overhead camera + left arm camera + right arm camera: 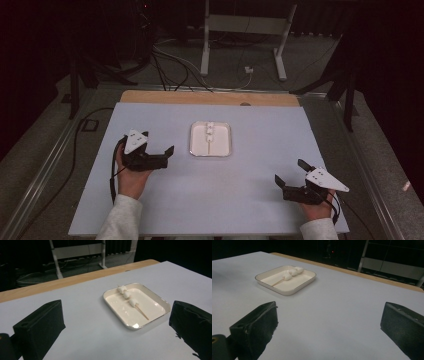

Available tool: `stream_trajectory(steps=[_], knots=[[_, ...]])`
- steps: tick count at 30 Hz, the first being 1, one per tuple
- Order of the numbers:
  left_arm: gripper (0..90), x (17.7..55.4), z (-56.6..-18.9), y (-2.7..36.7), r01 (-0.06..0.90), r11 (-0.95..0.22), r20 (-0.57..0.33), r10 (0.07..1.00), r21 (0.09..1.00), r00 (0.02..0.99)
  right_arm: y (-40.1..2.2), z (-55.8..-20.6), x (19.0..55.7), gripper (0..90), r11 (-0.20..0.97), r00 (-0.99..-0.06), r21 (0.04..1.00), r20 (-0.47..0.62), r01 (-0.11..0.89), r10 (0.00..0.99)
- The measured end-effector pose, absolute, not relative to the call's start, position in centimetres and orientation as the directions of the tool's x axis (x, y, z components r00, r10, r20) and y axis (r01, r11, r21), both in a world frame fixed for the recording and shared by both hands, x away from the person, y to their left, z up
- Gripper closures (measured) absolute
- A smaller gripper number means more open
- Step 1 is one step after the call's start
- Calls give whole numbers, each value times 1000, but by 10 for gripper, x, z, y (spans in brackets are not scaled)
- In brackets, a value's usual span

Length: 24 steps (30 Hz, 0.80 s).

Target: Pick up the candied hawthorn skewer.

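A white square plate [222,148] lies at the middle of the table, slightly toward the far side. On it rests a wooden skewer with three white marshmallows [209,131], seen close in the left gripper view as marshmallows [127,295] and in the right gripper view as marshmallows [293,272]. My left gripper [159,143] stands open just left of the plate [140,326], with nothing between its jaws. My right gripper [291,173] is open and empty near the front right, well apart from the plate [287,292].
A pale sheet [250,200] covers the table, with a strip of bare wood [210,97] along the far edge. Beyond it, a white metal stand [245,25] and cables [170,65] sit on the floor. Wide bare sheet lies between the two grippers.
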<state>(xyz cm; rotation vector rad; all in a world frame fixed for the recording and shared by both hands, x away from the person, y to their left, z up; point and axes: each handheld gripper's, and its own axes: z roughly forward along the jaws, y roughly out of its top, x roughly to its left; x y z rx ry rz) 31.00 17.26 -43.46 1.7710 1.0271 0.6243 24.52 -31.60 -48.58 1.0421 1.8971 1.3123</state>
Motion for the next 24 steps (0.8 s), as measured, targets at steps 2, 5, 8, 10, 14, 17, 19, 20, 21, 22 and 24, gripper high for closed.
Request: stream_trajectory(steps=[2,5,8,10,14,17,19,20,21,22,24], knots=[[7,316,-435,167,372,-194,-31,854,908,520,-317,-486,245,12,199,-508,943,-38,266,860],[7,324,-437,159,382,-202,-33,849,902,527,-317,-486,245,12,196,-507,943,-36,267,861],[7,333,-440,151,401,-203,-46,846,893,531,-316,-486,245,12,200,-509,943,-39,267,860],[8,339,-443,145,413,-205,-51,846,887,530,-316,-486,245,12,202,-510,942,-39,268,859],[7,352,-449,135,436,-217,-54,846,874,530,-315,-486,246,12,203,-510,941,-39,270,859],[7,360,-453,125,449,-229,-55,843,864,535,-316,-486,246,12,203,-509,941,-40,270,860],[7,364,-456,119,455,-241,-51,839,857,541,-316,-486,246,12,202,-508,941,-38,271,860],[8,366,-457,116,460,-248,-49,838,853,543,-317,-487,246,12,202,-508,942,-39,270,861],[7,368,-459,113,464,-254,-48,836,849,546,-317,-487,246,12,202,-508,941,-38,271,861],[8,370,-460,110,465,-262,-43,835,846,548,-317,-487,246,12,202,-508,941,-38,272,861],[8,373,-463,104,471,-267,-46,832,841,553,-317,-487,246,12,202,-508,941,-38,272,860]])
